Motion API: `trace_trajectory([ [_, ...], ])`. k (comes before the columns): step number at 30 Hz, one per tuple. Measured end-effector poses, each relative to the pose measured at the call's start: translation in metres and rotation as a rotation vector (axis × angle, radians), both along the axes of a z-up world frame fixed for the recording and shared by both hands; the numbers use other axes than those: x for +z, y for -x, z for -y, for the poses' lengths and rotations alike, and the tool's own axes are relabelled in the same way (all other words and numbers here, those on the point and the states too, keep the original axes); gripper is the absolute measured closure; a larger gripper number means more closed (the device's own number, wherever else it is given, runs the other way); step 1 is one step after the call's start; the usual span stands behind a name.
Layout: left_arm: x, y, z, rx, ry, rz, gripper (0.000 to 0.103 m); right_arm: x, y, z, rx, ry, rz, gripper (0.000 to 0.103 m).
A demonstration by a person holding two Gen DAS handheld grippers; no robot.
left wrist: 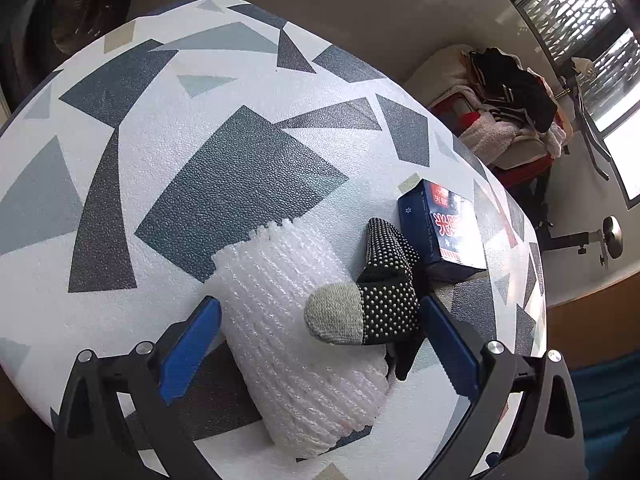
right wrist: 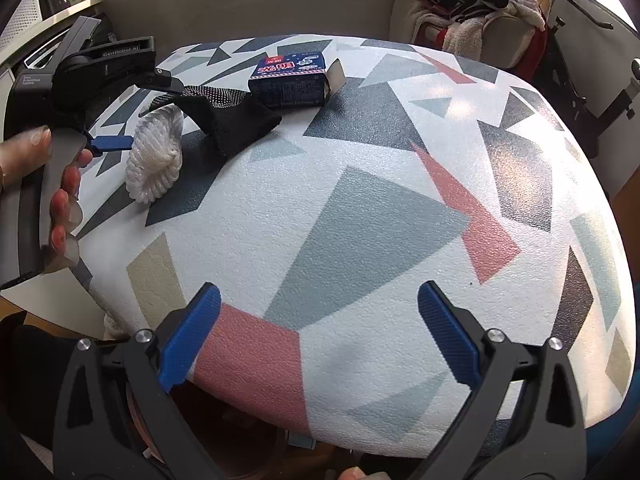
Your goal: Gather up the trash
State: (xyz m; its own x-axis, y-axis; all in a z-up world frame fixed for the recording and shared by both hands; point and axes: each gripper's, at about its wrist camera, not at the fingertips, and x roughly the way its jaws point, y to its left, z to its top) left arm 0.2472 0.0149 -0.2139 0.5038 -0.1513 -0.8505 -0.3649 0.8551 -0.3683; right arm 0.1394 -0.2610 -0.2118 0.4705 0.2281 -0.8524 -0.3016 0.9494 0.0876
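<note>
My left claw is spread wide, its blue-padded jaws straddling a white ribbed foam net sleeve that lies on the table with the geometric grey, white and pink patterned cover; neither pad presses the foam yet, though the left pad sits just beside its edge. In the left wrist view a black sock with white grip dots and a grey toe is draped over the sleeve's right side, the grey toe pointing toward nine o'clock, and the sock runs up toward one o'clock, where a dark blue cardboard box with red and white print rests near the table's edge, just beside the sock. From the right wrist view the same cluster sits at about ten to eleven o'clock: the foam sleeve seen end-on, the sock behind it, the box at twelve o'clock further back. My left hand wraps the grey handle at nine o'clock. My right claw is also open, empty, hovering over bare patterned table well apart from the trash. A heap of clothes on a chair stands beyond the table at one o'clock.
</note>
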Motion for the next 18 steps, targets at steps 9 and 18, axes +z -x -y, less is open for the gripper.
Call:
trace_trajectory([
  [9,-0.019,-0.016,-0.002,-0.003,-0.115,-0.023,0.021,-0.009,-0.013,0.007,-0.015,0.000,-0.014,0.006],
  [18,0.025,0.000,-0.032,-0.131,0.048,0.180,0.063,0.007,-0.057,0.007,-0.010,-0.059,0.032,0.006],
])
